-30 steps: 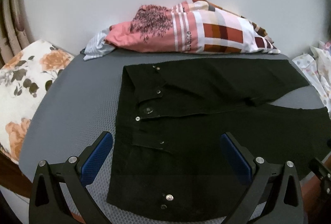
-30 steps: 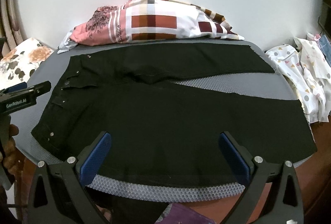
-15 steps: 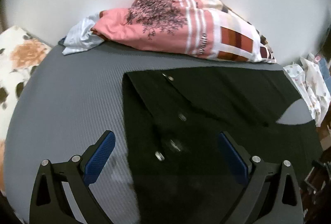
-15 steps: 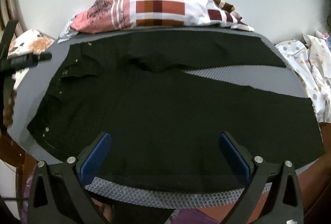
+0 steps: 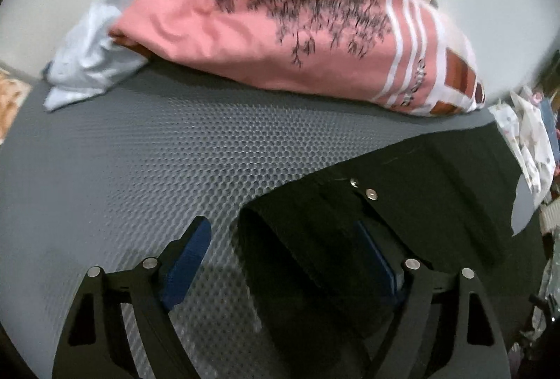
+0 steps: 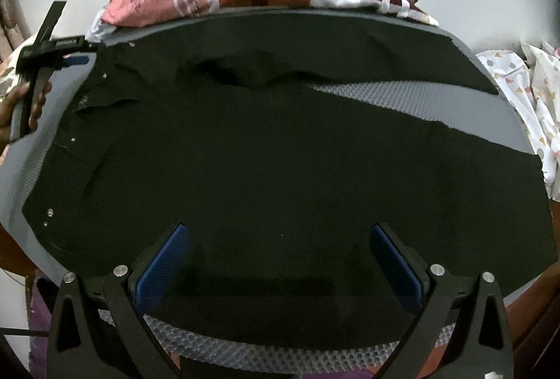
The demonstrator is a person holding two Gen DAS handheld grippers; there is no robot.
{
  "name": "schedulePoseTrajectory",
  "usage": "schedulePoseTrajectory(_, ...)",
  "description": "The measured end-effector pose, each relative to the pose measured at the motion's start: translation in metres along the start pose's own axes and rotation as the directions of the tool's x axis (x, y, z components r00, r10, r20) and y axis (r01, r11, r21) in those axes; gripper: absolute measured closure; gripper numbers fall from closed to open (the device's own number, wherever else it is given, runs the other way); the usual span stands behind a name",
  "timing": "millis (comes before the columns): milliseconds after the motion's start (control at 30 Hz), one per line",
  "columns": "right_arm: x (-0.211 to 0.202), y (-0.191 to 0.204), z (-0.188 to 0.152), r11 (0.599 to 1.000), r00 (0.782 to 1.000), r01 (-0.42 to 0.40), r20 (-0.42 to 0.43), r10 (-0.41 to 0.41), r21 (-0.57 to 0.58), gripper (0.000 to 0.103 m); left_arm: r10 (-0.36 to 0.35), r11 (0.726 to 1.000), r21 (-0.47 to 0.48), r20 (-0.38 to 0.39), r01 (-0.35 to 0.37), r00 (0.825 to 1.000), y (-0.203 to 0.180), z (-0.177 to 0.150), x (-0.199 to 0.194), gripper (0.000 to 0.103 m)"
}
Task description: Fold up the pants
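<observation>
Two fisheye views show black pants [image 6: 280, 151] spread flat on a grey honeycomb-textured mat [image 5: 140, 169].

Left wrist view: the left gripper [image 5: 283, 256] points down at the waistband corner, which fills the lower right of the frame. Its blue-padded fingers [image 5: 185, 256] are closing, one over bare mat and the other over the dark cloth, with the corner of the waistband between them; the pads do not yet press it. Two metal studs [image 5: 371, 193] glint near the fabric's edge. A pink and checked bundle of bedding [image 5: 297, 28] lies along the upper part of the frame, beside a pale blue cloth [image 5: 87, 63] at upper left.

Right wrist view: the pants cover most of the frame, waistband at left, legs running to the right with a wedge of mat showing between them at upper right. A rumple sits at the crotch, above centre. The right gripper [image 6: 280, 256] hangs over the near leg, fingers [image 6: 161, 263] wide apart and holding nothing. At upper left a hand [image 6: 21, 112] carries the other gripper by the waistband. White patterned fabric [image 6: 525, 88] lies at the right edge.
</observation>
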State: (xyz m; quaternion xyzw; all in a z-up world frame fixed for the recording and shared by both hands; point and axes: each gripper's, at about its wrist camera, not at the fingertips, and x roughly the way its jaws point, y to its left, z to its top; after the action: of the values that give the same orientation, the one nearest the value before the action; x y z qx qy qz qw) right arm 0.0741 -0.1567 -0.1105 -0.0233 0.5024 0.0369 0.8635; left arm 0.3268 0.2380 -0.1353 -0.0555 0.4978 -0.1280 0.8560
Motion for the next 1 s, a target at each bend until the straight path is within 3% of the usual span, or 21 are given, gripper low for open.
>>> schedulePoseTrajectory(100, 0.006, 0.001, 0.002, 1.000, 1.000, 0.005, -0.018, -0.005, -0.001, 0.000, -0.071, 0.997, 0.028, -0.032, 0.072, 0.997, -0.001, 0.003, 0.013, 0.023)
schedulePoseTrajectory(133, 0.007, 0.001, 0.002, 1.000, 1.000, 0.007, -0.021, -0.007, -0.002, 0.000, -0.103, 0.994, 0.042, -0.020, 0.103, 0.995, -0.001, 0.004, 0.014, 0.027)
schedulePoseTrajectory(167, 0.008, 0.001, 0.003, 1.000, 1.000, 0.009, -0.022, -0.009, -0.003, 0.000, -0.126, 0.992, 0.025, -0.019, 0.126, 0.992, 0.000, 0.004, 0.014, 0.039)
schedulePoseTrajectory(200, 0.008, 0.002, 0.004, 1.000, 1.000, 0.010, -0.023, -0.010, -0.003, 0.000, -0.106, 0.994, -0.006, -0.012, 0.106, 0.994, 0.004, 0.005, 0.015, 0.045)
schedulePoseTrajectory(267, 0.010, 0.002, 0.005, 1.000, 1.000, 0.009, -0.027, -0.009, -0.001, 0.000, -0.094, 0.995, -0.032, -0.017, 0.093, 0.995, 0.007, 0.007, 0.016, 0.072)
schedulePoseTrajectory(300, 0.010, 0.002, 0.005, 1.000, 1.000, 0.008, -0.029, -0.008, -0.001, 0.000, -0.097, 0.995, -0.031, -0.021, 0.096, 0.995, 0.005, 0.005, 0.016, 0.074)
schedulePoseTrajectory(367, 0.012, 0.003, 0.006, 1.000, 0.999, 0.003, -0.038, -0.003, 0.000, 0.000, -0.038, 0.999, 0.015, -0.005, 0.038, 0.999, -0.007, 0.002, 0.012, 0.082)
schedulePoseTrajectory(433, 0.012, 0.001, 0.009, 1.000, 0.999, -0.020, -0.045, 0.021, 0.011, 0.000, 0.014, 0.998, 0.059, 0.059, -0.017, 0.998, -0.025, -0.003, -0.005, 0.086)
schedulePoseTrajectory(500, 0.009, -0.004, 0.017, 0.997, 0.997, -0.069, -0.032, 0.070, 0.034, 0.000, 0.021, 0.997, 0.070, 0.138, -0.030, 0.990, -0.038, -0.009, -0.028, 0.086)
schedulePoseTrajectory(600, -0.001, -0.013, 0.041, 0.980, 0.982, -0.187, 0.007, 0.187, 0.065, 0.000, 0.006, 0.990, 0.133, 0.272, -0.044, 0.962, -0.070, -0.029, -0.076, 0.086)
schedulePoseTrajectory(633, -0.002, -0.017, 0.050, 0.966, 0.970, -0.243, 0.012, 0.243, 0.086, 0.000, -0.013, 0.987, 0.154, 0.300, -0.035, 0.954, -0.078, -0.037, -0.089, 0.086)
schedulePoseTrajectory(733, 0.003, -0.037, 0.087, 0.853, 0.880, -0.472, 0.053, 0.473, 0.224, 0.000, -0.047, 0.973, 0.227, 0.370, -0.041, 0.928, -0.113, -0.072, -0.126, 0.086)
schedulePoseTrajectory(767, 0.013, -0.046, 0.103, 0.780, 0.825, -0.553, 0.063, 0.561, 0.295, 0.000, -0.062, 0.969, 0.245, 0.387, -0.038, 0.920, -0.123, -0.082, -0.136, 0.086)
schedulePoseTrajectory(833, 0.033, -0.059, 0.124, 0.665, 0.750, -0.629, 0.091, 0.655, 0.403, 0.000, -0.077, 0.960, 0.275, 0.409, -0.042, 0.909, -0.143, -0.108, -0.152, 0.086)
schedulePoseTrajectory(867, 0.047, -0.064, 0.138, 0.589, 0.698, -0.668, 0.108, 0.708, 0.455, 0.000, -0.088, 0.956, 0.289, 0.416, -0.040, 0.905, -0.153, -0.123, -0.158, 0.086)
schedulePoseTrajectory(900, 0.057, -0.066, 0.148, 0.549, 0.670, -0.684, 0.115, 0.734, 0.480, 0.000, -0.093, 0.952, 0.302, 0.416, -0.041, 0.905, -0.160, -0.132, -0.161, 0.086)
schedulePoseTrajectory(933, 0.066, -0.068, 0.158, 0.524, 0.653, -0.691, 0.117, 0.748, 0.498, 0.000, -0.092, 0.946, 0.320, 0.414, -0.051, 0.906, -0.168, -0.145, -0.162, 0.086)
schedulePoseTrajectory(1000, 0.083, -0.069, 0.184, 0.515, 0.645, -0.691, 0.111, 0.756, 0.507, 0.000, -0.098, 0.942, 0.332, 0.395, -0.043, 0.913, -0.180, -0.164, -0.163, 0.086)
